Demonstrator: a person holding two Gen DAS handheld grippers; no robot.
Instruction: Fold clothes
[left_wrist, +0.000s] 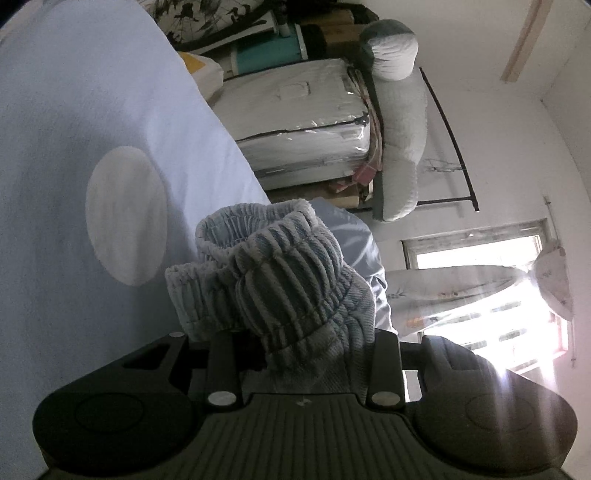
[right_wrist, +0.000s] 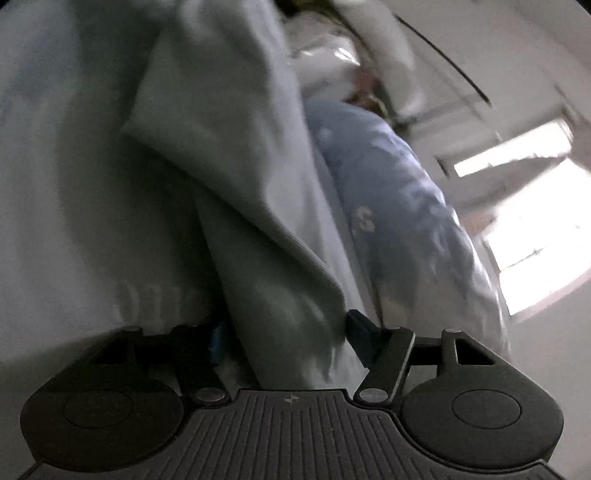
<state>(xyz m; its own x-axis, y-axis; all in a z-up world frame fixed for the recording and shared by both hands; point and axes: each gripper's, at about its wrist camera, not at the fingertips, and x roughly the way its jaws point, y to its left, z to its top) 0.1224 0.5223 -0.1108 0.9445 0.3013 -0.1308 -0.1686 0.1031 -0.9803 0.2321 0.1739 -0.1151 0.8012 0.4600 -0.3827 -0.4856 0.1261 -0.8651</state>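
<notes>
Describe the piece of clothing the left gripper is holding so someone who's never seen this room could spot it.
Start at the pale blue bedsheet with its white circle. At its near edge, the left gripper clamps a grey-blue garment. Its ribbed, gathered elastic waistband sets it apart from the smooth sheet.

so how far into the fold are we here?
Early. Nothing looks folded yet. In hand: the left gripper is clamped on the bunched elastic waistband over the bedsheet; the right gripper has pale green fabric between its jaws, grip unclear through blur. Left: lay it flat, then fold.
</notes>
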